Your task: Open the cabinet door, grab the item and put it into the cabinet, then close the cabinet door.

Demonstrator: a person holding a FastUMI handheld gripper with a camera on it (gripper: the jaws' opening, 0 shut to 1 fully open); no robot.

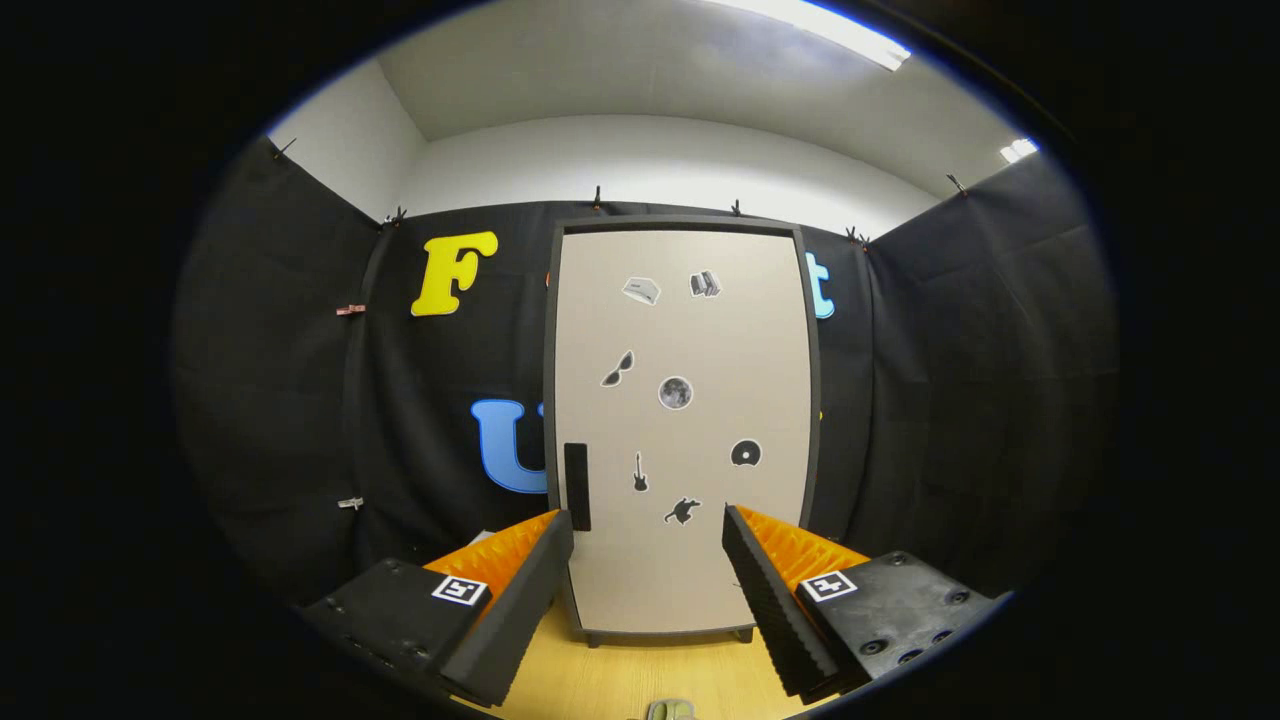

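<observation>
The hand-held gripper is spread wide and grips nothing, squared up to the closed cabinet door beyond its fingers, probably so it can go for the dark handle on the door's left edge, just above the left fingertip. The cabinet stands upright on the wooden worktop, its inside hidden behind the door. A small pale-green item lies between the fingers, cut off, so I cannot tell what it is.

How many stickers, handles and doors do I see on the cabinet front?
Stickers: 7
Handle: 1
Door: 1
Total: 9
The gripper faces the closed door, jaws open, holding nothing.
</observation>
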